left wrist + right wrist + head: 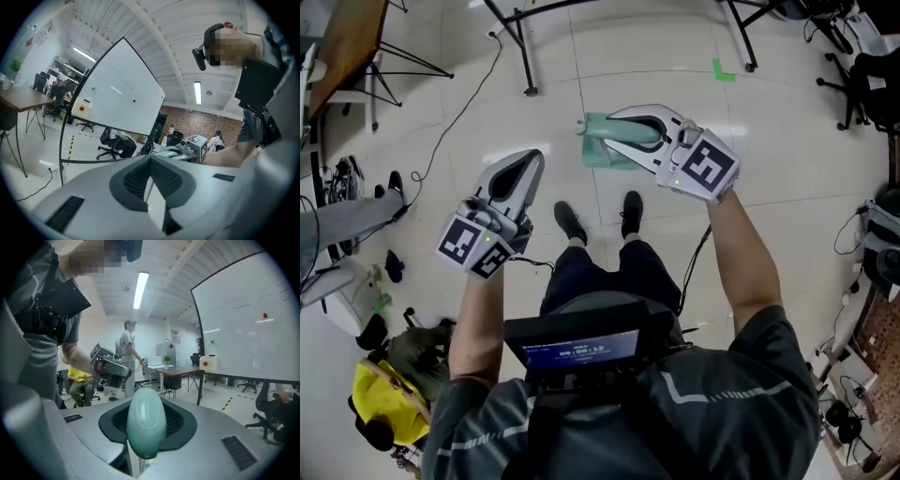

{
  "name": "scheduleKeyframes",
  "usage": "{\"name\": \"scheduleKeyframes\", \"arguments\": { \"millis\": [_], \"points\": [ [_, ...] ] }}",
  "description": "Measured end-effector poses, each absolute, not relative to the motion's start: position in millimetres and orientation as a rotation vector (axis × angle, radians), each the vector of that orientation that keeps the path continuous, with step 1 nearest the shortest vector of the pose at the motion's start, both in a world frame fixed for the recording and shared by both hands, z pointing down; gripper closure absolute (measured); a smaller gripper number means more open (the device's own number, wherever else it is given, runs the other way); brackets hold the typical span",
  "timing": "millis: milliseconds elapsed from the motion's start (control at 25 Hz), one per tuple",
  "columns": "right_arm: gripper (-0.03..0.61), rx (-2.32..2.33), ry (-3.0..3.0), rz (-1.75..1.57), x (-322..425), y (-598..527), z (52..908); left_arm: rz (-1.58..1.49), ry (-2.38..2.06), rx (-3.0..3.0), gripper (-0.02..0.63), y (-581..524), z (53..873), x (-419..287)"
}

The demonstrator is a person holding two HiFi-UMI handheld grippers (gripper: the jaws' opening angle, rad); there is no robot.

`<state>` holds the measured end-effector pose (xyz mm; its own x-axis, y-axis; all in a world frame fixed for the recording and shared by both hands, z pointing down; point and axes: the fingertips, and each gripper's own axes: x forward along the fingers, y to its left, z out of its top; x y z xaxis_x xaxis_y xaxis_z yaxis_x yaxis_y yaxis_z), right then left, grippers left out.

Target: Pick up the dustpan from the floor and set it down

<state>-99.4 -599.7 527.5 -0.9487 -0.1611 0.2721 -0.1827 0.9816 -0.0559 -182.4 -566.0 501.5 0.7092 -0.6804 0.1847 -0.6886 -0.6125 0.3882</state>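
One firm grip: right gripper [619, 129] clamps the dustpan [602, 156] handle, left gripper [531, 167] closed, empty. Keep it level, land flat on the floor [581, 56], then release.

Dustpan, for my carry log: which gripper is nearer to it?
Right. The right gripper clamps the dustpan by its handle; the left gripper hangs apart, jaws together, empty, to its left in the head view.

Dustpan [602, 153] in right tongs [617, 127], before shoes [570, 223], left tongs [528, 164] at left
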Motion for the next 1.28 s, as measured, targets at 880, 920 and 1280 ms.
{"name": "scheduleKeyframes", "arguments": {
  "millis": [880,920,1280],
  "points": [
    [0.465,0.217,-2.848,0.136,-117.2,-591.9,597.9,0.059,-1.087,2.416,0.588,-562.4,561.8,-186.9],
    [0.465,0.213,-2.841,0.147,-119.5,-595.5,619.0,0.069,-1.081,2.402,0.588,-564.9,581.5,-187.5],
    [0.465,0.171,-2.790,0.224,-144.5,-612.1,806.7,0.162,-1.063,2.294,0.588,-575.7,751.3,-204.4]
  ]
}}
